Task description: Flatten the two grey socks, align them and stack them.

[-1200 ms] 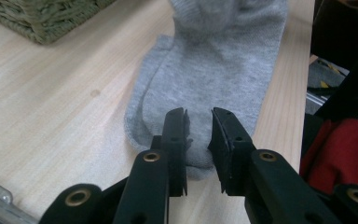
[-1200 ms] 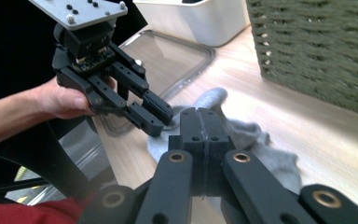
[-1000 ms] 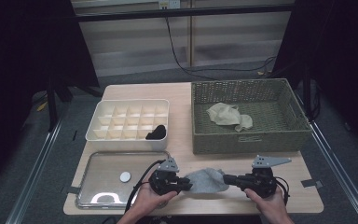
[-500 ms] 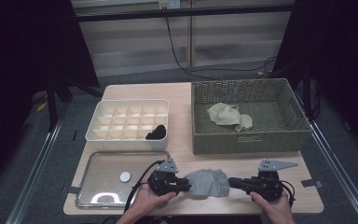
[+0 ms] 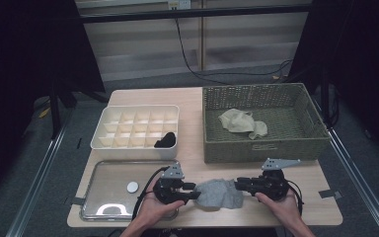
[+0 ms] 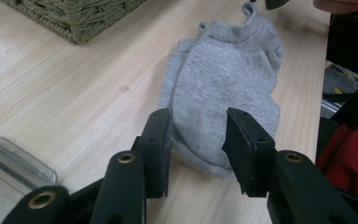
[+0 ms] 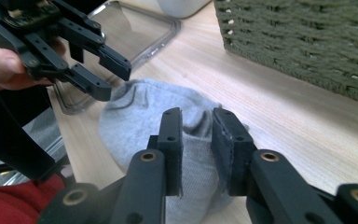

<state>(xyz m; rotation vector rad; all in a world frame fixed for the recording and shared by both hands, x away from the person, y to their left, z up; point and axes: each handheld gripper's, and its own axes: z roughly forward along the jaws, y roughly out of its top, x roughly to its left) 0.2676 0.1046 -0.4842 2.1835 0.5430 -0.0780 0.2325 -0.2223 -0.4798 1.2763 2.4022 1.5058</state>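
The tabletop [image 5: 192,101] fills the middle of the high view, pale wood. At its upper right stands the basket [image 5: 261,148], woven and olive, with a pale cloth [image 5: 242,121] crumpled inside. Left of it, at centre, sits the white tray [image 5: 135,143] of small compartments; a black item [image 5: 165,140] lies in its lower right compartment. Below that, at the lower left, lies the clear lid [image 5: 108,190], flat, with a small white disc [image 5: 132,186] on it.

The grey sock [image 5: 219,193] lies flat on the bare wood at lower centre, between the two hands and below the basket.

The left tongs [image 5: 191,191] come at the sock from the left. In the left gripper view their jaws straddle the sock's near end [image 6: 223,93], part open, with a gap between each pad and the cloth; they have just been opening.

The right tongs [image 5: 240,184] come from the right. In the right gripper view the jaws stand a little apart over the sock's other end [image 7: 144,112], the cloth running between them, not pinched; they too have just been opening.
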